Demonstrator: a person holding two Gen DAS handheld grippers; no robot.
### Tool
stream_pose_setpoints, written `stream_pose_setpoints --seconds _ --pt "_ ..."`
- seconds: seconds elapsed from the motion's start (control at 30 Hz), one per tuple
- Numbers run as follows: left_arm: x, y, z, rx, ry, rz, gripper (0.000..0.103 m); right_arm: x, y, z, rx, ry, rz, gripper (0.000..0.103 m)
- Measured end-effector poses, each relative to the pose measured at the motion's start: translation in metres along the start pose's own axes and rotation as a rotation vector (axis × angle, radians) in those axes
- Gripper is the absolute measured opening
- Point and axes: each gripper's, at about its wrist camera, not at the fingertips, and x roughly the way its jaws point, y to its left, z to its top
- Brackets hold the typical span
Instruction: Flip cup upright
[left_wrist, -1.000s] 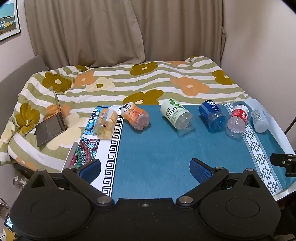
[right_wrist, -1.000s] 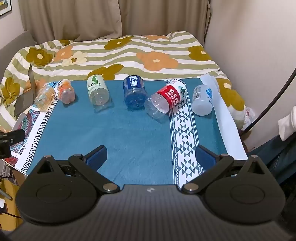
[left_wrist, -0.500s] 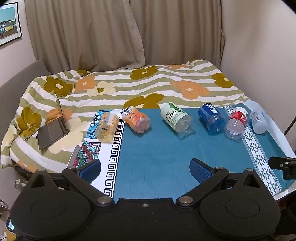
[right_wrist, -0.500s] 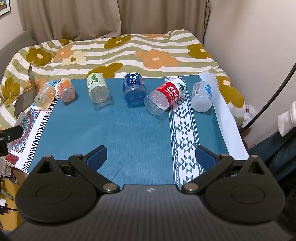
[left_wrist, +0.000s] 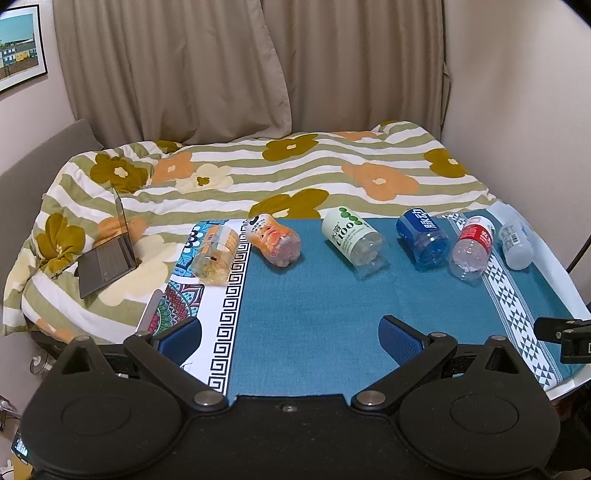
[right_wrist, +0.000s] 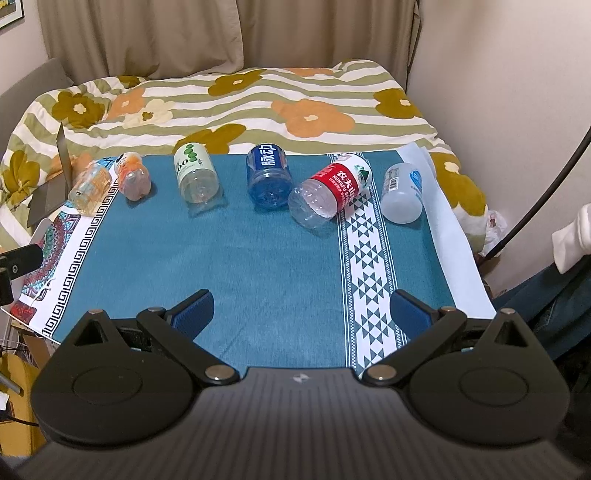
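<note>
Cups: six cut-off bottles lie on their sides in a row along the far edge of the blue cloth (right_wrist: 258, 266), none upright yet.
Left gripper (left_wrist: 290, 338): spread wide, holding nothing, hovering over the near edge of the blue cloth.
Right gripper (right_wrist: 301, 308): likewise wide and empty, over the near edge, well apart from the row.
Nearest targets: red-label cup (right_wrist: 330, 194) touches the blue-label cup (right_wrist: 267, 177) at its far-right side; green-dot cup (right_wrist: 195, 171) lies alone, left of centre.
Risk: round bodies may roll off the far edge onto the quilt (right_wrist: 258, 99) if nudged; grabbing the red one may shove its neighbour.
Hard to tell: mouths point away, rims hidden; laptop (left_wrist: 107, 254) sits left of the cloth.
</note>
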Motion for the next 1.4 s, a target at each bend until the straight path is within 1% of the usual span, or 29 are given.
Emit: stream_pose_setpoints --seconds 1.4 --pt "0.0079 0.0003 0.0012 0.0 0.009 -0.001 0.103 0.0043 0.0013 0.0002 0.001 0.009 -0.004 0.103"
